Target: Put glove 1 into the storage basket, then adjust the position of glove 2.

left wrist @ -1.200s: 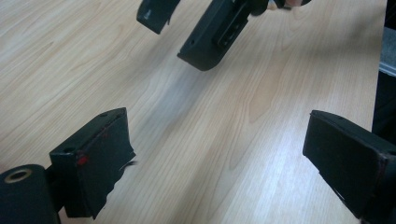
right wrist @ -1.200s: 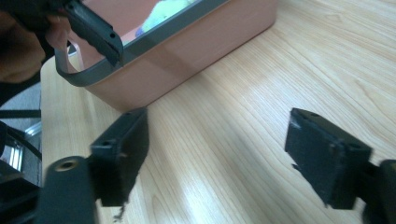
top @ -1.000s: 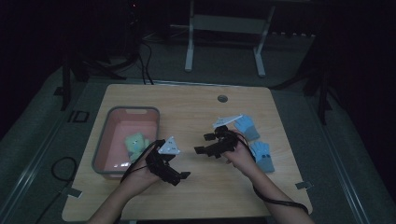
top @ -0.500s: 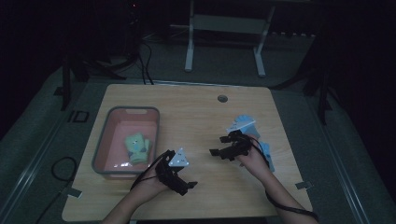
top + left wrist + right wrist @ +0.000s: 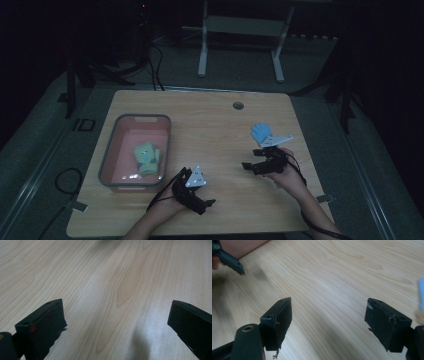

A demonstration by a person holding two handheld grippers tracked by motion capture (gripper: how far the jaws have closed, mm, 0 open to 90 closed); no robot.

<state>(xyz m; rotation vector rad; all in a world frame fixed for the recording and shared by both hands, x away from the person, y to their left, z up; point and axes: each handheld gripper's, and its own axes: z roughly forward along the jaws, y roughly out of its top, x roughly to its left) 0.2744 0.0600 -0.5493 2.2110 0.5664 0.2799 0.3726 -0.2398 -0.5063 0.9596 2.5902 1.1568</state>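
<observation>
Blue glove (image 5: 261, 132) near the table's (image 5: 210, 125) right edge is approached by the empty, open right gripper (image 5: 251, 166), while the left gripper (image 5: 206, 204) is held open too.

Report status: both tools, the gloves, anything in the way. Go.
Left tool open, empty, low over table. Right tool open, empty, jaws just narrowed. Blue glove beside right hand, green glove in bin. Nothing in the way.

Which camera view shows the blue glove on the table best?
The high view: the blue glove lies there whole on the table, just beyond the right claw. The right gripper view catches a blurred blue sliver at its right edge, which may be the glove. The left gripper view looks at bare wood between its open jaws.
</observation>
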